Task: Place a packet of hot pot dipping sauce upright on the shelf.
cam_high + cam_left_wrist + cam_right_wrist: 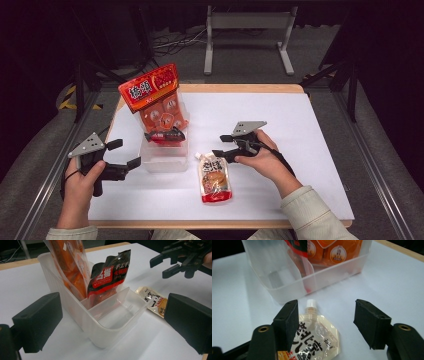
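Note:
A clear plastic divided bin (165, 160) (110, 335) (287, 290) stands on the white table. An orange snack bag (155, 100) (70, 270) (332, 252) stands upright in its far compartment. A black-and-red packet (165, 135) (108, 272) leans in the middle compartment, and the near compartment holds nothing. A spouted sauce pouch (215, 177) (153, 302) (317, 340) lies flat on the table beside the bin. My left gripper (127, 154) (112, 322) is open, left of the bin. My right gripper (219, 146) (325, 322) is open just above the pouch's spout end.
The white tabletop (300, 130) has free room to the right and at the back. A metal stand (247, 35) and cables sit on the floor beyond the table.

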